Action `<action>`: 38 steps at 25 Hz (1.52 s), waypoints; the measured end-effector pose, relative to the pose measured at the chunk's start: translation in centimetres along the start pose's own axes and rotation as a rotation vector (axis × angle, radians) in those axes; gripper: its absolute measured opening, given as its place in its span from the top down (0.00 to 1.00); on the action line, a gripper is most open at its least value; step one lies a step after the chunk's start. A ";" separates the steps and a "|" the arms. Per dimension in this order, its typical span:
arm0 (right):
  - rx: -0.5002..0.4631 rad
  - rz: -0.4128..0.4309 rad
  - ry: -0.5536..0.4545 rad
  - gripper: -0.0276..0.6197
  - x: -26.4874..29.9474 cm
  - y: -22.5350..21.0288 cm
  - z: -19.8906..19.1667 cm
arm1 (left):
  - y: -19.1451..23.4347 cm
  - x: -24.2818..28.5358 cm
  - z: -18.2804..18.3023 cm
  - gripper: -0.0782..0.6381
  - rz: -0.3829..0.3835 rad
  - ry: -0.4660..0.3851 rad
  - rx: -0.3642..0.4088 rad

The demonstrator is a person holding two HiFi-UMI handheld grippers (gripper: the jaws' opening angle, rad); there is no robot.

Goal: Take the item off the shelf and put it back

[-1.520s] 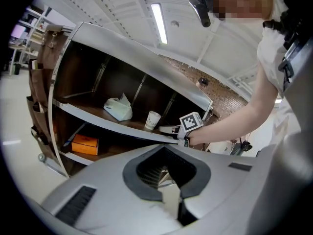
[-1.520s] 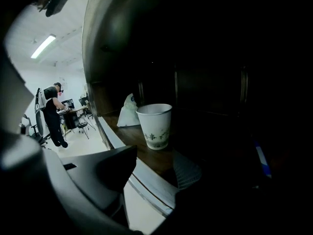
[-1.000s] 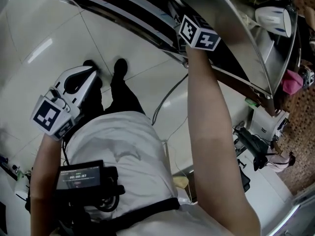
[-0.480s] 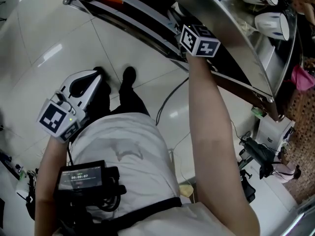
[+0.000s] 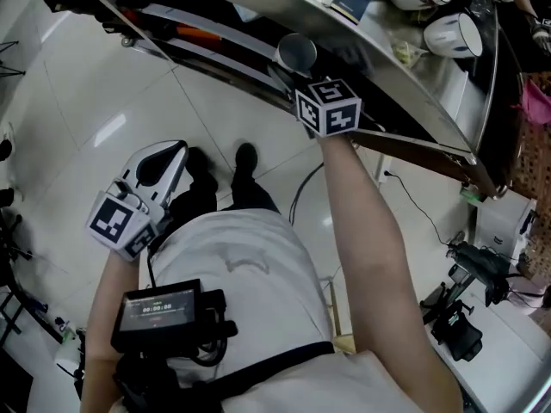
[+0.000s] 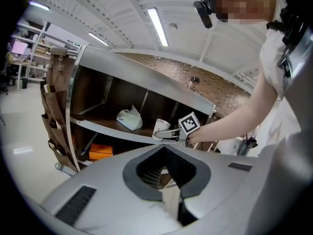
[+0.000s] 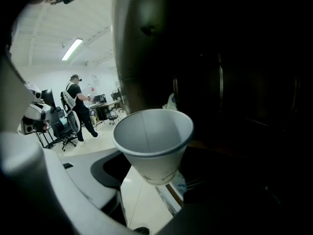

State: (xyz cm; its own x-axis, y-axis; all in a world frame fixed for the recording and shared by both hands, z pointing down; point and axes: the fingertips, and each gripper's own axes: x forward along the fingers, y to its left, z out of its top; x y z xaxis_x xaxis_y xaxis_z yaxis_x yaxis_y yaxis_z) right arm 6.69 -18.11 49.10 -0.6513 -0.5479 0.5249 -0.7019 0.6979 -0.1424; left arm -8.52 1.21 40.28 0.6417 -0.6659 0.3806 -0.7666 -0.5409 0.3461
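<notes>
Right gripper (image 5: 291, 71) has backed out from under the shelf (image 6: 105, 129) since the earlier head views. Its marker cube (image 5: 330, 106) now sits lower in frame, and the paper cup (image 5: 297, 52), not visible before, shows at the shelf's front edge. This reads as the take-off half done or nearly done, with the put-back not started.

Nearest is the left gripper (image 5: 164, 157), held low beside the person's body over the tile floor (image 5: 77, 101). Its jaws are pressed together with nothing between them, and it is idle.

Next out, the right arm is stretched forward and the right gripper's jaws are clamped on the lower part of the paper cup. The cup is upright, mouth up and empty. In the right gripper view, floor shows under the cup's base, so the cup looks clear of the board, just outside the front edge. The left gripper view puts it level with the middle shelf's front edge, and whether the base touches there can't be told.

Farther in, a white plastic bag (image 6: 129, 119) lies mid-shelf, well apart from the cup. An orange box (image 6: 102, 152) sits on the board below.

The grip looks stable, but the thin cup could crush if squeezed harder. The likely next move is to carry it back over the front edge and set it down flat.
</notes>
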 end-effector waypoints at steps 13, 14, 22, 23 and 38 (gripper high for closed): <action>-0.027 0.201 -0.051 0.50 -4.1 11.6 2.8 | 2.4 -1.6 4.7 0.88 0.008 -0.035 0.058; -0.028 0.215 -0.056 0.50 -4.6 12.4 3.5 | 2.5 -1.8 5.1 0.88 0.013 -0.046 0.064; -0.075 0.300 -0.135 0.50 -8.3 17.0 10.2 | 3.4 -4.1 8.8 0.88 0.052 -0.126 0.127; -0.086 0.307 -0.146 0.50 -8.7 17.4 11.0 | 3.4 -4.4 9.2 0.88 0.054 -0.133 0.136; -0.179 0.357 -0.177 0.50 -13.4 21.6 16.0 | -1.3 -5.8 14.1 0.88 -0.040 -0.189 0.272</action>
State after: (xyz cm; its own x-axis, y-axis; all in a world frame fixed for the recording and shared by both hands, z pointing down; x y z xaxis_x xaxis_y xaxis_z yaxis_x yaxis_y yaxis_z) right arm -4.36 -3.08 25.52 -0.8943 -0.3172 0.3155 -0.3726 0.9184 -0.1328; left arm -11.59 -1.49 25.54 0.6750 -0.7110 0.1969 -0.7356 -0.6690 0.1062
